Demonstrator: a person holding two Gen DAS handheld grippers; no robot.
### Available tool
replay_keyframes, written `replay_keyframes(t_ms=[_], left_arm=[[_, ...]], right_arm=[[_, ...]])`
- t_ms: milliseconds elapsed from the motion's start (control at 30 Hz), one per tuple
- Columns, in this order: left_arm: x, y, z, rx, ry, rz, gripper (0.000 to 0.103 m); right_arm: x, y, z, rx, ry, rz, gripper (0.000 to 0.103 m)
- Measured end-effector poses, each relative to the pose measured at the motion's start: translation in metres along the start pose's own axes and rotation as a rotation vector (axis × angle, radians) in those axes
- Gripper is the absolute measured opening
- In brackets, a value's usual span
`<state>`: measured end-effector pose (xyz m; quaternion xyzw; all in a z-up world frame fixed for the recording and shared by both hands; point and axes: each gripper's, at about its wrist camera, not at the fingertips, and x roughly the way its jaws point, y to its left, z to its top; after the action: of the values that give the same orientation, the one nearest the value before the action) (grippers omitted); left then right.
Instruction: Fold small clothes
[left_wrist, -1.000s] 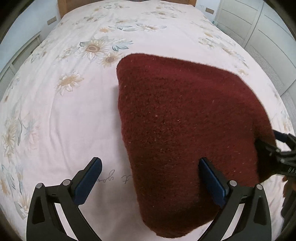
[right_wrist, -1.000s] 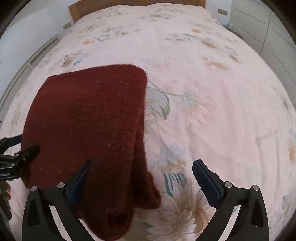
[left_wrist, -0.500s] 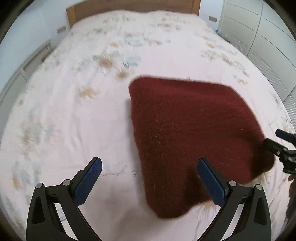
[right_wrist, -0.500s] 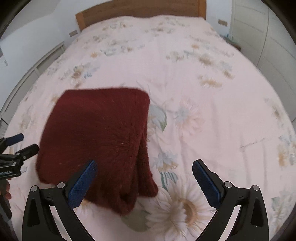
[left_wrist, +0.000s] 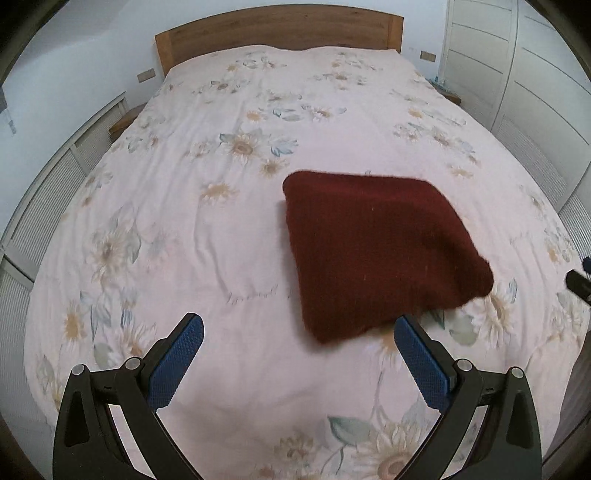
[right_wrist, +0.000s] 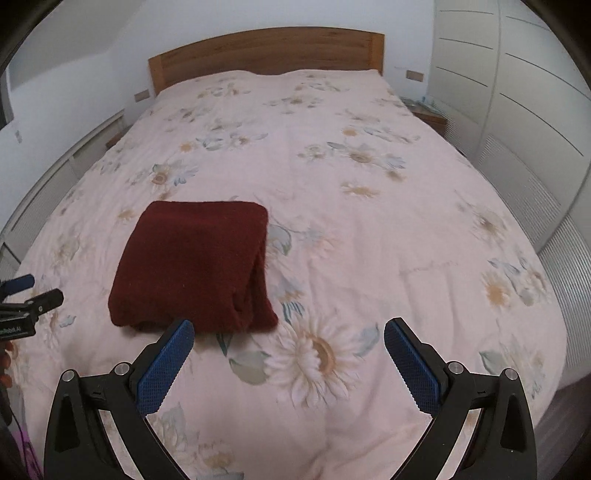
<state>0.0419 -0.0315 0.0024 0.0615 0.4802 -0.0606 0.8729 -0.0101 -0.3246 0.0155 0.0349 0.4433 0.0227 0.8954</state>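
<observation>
Both grippers have pulled back and up from the garment since a second ago: then the dark red knit filled much of each wrist view and lay between the jaws, now it sits well ahead of them with bare bedspread between. Nearest in the left wrist view, the left gripper (left_wrist: 298, 334) hangs over the bed with its jaws spread wide and nothing between them; the right gripper (right_wrist: 289, 338) is likewise spread and empty, its blue ribbed pads (right_wrist: 166, 365) clear of the cloth, though one tip overlaps the garment's near edge in the picture. Beyond lies the folded sweater (right_wrist: 195, 266), a thick, fuzzy, deep red knit squared into a soft packet with rounded corners, lying flat on the bed toward its near half. Its right side shows stacked layers and a rolled fold, and the near edge bulges a little. The fold looks to me essentially finished, so the step in hand is a clean withdrawal or a last tidy: if any touch-up is wanted, press down lightly on the bulging near edge rather than pinch it, since a loose knit like this would likely drag and undo the layers. The bedspread (left_wrist: 221, 229) is pale pink cotton printed with daisies, slightly creased. Farthest off stand a wooden headboard (left_wrist: 277, 31) and white panelled wardrobe doors (right_wrist: 517, 110).
</observation>
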Motion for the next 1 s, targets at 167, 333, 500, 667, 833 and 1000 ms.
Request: replay_keyframes(t_ms=[167, 333, 500, 667, 833, 1000], left_arm=[[0.001, -0.006, -0.007, -0.008, 0.004, 0.02, 0.102], [0.003, -0.008, -0.008, -0.021, 0.01, 0.019, 0.102], [0.003, -0.006, -0.01, -0.054, 0.011, 0.023, 0.102], [0.0, -0.004, -0.012, -0.057, 0.012, 0.038, 0.102], [-0.003, -0.004, -0.014, -0.053, 0.013, 0.044, 0.102], [-0.003, -0.006, -0.017, -0.061, 0.025, 0.039, 0.102]], right_arm=[[-0.009, -0.001, -0.009, 0.001, 0.004, -0.013, 0.103], [-0.016, 0.0, -0.011, 0.0, -0.007, -0.016, 0.103], [-0.017, 0.001, -0.013, -0.003, 0.001, -0.014, 0.103], [-0.018, 0.001, -0.012, -0.011, 0.005, -0.02, 0.103], [-0.019, 0.003, -0.013, -0.019, 0.008, -0.021, 0.103], [-0.019, 0.004, -0.014, -0.022, 0.012, -0.024, 0.103]])
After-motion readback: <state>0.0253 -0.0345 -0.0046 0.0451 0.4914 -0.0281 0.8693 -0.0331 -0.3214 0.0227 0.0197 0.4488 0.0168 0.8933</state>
